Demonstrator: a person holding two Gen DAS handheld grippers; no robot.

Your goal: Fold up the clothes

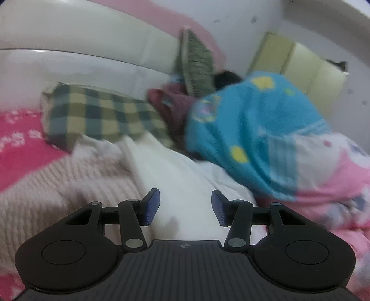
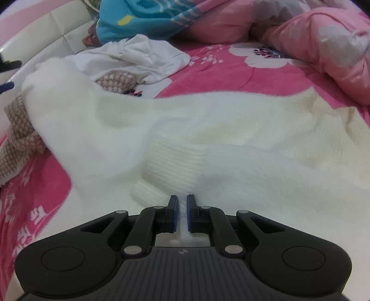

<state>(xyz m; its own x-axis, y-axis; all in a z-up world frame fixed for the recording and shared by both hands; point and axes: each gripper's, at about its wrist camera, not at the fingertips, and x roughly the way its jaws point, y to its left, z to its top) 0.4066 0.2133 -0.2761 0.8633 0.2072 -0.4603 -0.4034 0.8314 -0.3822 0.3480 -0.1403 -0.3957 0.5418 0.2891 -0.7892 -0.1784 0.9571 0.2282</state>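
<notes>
Sweater (image 2: 208, 139) on bed (image 2: 231, 76), shirt (image 2: 143, 55) behind

- Soft, even indoor light, with no hard shadows.
- Left wrist view smeared by motion blur.
- Right wrist view sharper.
- Fisheye bending and dark corners at the edges.

You are working in a home bedroom; a padded white headboard (image 1: 81, 46), checked pillow (image 1: 99, 113), pink floral bedsheet (image 2: 231, 76) and rumpled quilt (image 2: 323, 46) confirm it.

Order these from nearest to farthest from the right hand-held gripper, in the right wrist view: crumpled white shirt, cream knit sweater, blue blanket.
1. Cream knit sweater, pinched at the right hand-held gripper.
2. Crumpled white shirt, beyond it, left of centre.
3. Blue blanket, top, farthest.
</notes>
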